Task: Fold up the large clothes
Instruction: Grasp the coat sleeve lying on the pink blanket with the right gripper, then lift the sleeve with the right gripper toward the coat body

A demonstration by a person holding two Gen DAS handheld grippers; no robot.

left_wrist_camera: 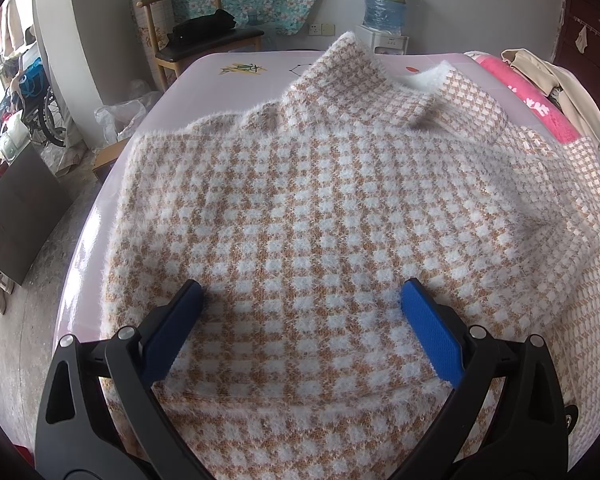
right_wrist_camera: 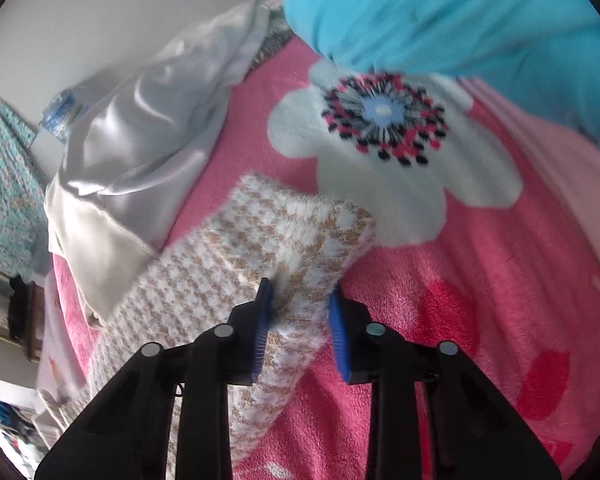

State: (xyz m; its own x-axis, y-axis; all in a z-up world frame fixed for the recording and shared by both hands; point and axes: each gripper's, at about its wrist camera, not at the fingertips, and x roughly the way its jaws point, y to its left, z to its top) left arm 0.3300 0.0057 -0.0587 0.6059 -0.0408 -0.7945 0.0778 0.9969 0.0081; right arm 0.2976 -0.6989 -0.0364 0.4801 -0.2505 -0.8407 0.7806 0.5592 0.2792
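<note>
Sweater: one fuzzy tan-and-white checked sweater (left_wrist_camera: 320, 208) is lying spread over the pale lilac table top (left_wrist_camera: 204, 76), its body filling the space ahead of and beneath the left gripper (left_wrist_camera: 300, 300), its collar end lying farthest from that claw.
Sleeve: one sleeve (right_wrist_camera: 260, 248) of the same knit is stretching across the pink blanket (right_wrist_camera: 480, 300), its cuff end lying just ahead of the right gripper (right_wrist_camera: 300, 296).
Left gripper: its two blue pads (left_wrist_camera: 430, 328) are standing wide apart, hovering over or resting on the knit with nothing pinched between them; whether they are touching the fabric cannot be told.
Right gripper: its two blue pads (right_wrist_camera: 264, 320) are sitting close together, squeezing the edge of the sleeve, with fuzz bunching between them.
Blanket: one pink fleece blanket with a large white flower (right_wrist_camera: 380, 152) is lying under the sleeve, ahead and to the right of the right claw.
Satin cloth: one cream satin piece (right_wrist_camera: 140, 140) is lying crumpled ahead and to the left of the right claw, touching the sleeve's far side.
Blue cloth: one turquoise fabric mass (right_wrist_camera: 460, 12) is showing far ahead and above the right claw, blurred.
Chair: one wooden chair (left_wrist_camera: 196, 32) carrying one dark bundle (left_wrist_camera: 206, 26) is standing beyond the table, ahead-left of the left claw.
Water bottle: one blue jug (left_wrist_camera: 386, 0) is sitting on a white dispenser (left_wrist_camera: 382, 42), far ahead, slightly right.
Wheelchair: one (left_wrist_camera: 40, 96), far left.
</note>
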